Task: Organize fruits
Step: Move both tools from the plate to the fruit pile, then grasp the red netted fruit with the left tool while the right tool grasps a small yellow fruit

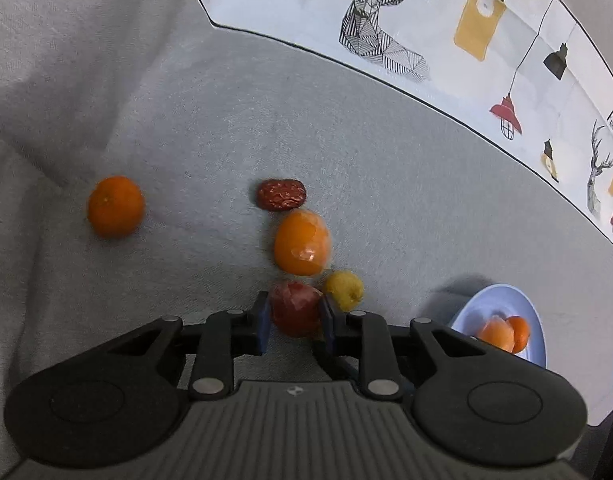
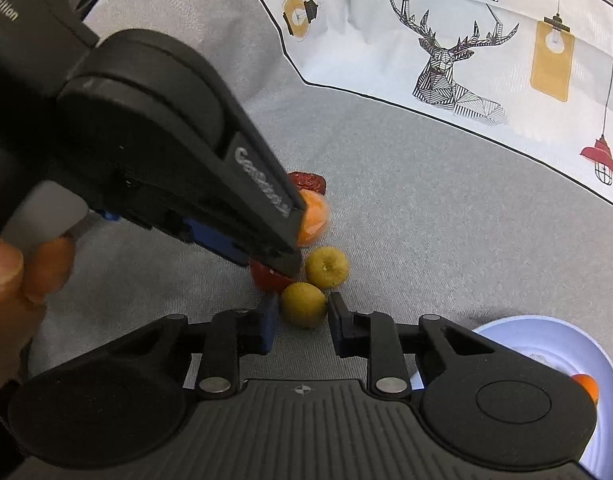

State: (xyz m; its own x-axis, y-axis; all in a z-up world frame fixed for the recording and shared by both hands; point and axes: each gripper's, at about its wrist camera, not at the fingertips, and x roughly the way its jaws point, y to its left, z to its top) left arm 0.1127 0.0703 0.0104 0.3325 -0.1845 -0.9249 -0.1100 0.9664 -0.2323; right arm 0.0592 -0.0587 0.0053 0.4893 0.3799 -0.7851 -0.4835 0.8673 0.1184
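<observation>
My left gripper [image 1: 294,318] is shut on a red fruit [image 1: 295,307], low over the grey cloth; the fruit also shows in the right wrist view [image 2: 266,278] under the left gripper's body. My right gripper [image 2: 302,312] has its blue pads on both sides of a yellow-green fruit [image 2: 303,304], closed on it. Another yellow fruit [image 2: 327,267] [image 1: 343,289] lies just beyond. A partly peeled orange [image 1: 302,242] [image 2: 314,216] and a wrinkled red date [image 1: 281,195] [image 2: 308,182] lie further back. A whole orange [image 1: 115,207] sits alone at the left.
A pale blue plate [image 1: 502,294] [image 2: 546,334] at the right holds orange pieces [image 1: 504,332]. A white printed cloth with deer and lamps [image 1: 426,20] borders the grey cloth at the back. A person's hand [image 2: 2,280] is at the left edge.
</observation>
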